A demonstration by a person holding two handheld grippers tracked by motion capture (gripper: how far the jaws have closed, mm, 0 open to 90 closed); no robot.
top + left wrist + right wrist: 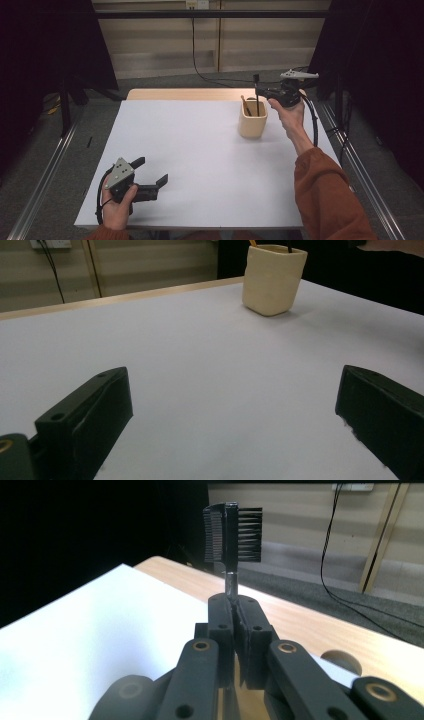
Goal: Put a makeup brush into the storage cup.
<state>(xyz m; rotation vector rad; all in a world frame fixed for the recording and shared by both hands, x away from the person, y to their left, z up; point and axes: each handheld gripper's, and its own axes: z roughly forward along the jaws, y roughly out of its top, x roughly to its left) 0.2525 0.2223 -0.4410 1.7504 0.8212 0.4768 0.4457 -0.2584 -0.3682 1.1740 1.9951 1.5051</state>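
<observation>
white table (200, 150), black wall cable (197, 50)

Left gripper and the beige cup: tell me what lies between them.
Nothing: the left gripper and the beige cup are parted by bare white tabletop, as the high view and the left gripper view show.

1. One cream holder cup (252, 121) stands on the table.
2. One black double-sided brush (231, 528) is present, upright.
3. One wooden-handled tool (245, 105) stands inside the cup.
4. Two hand-held grippers are counted: left gripper (150, 173), right gripper (258, 90).
</observation>
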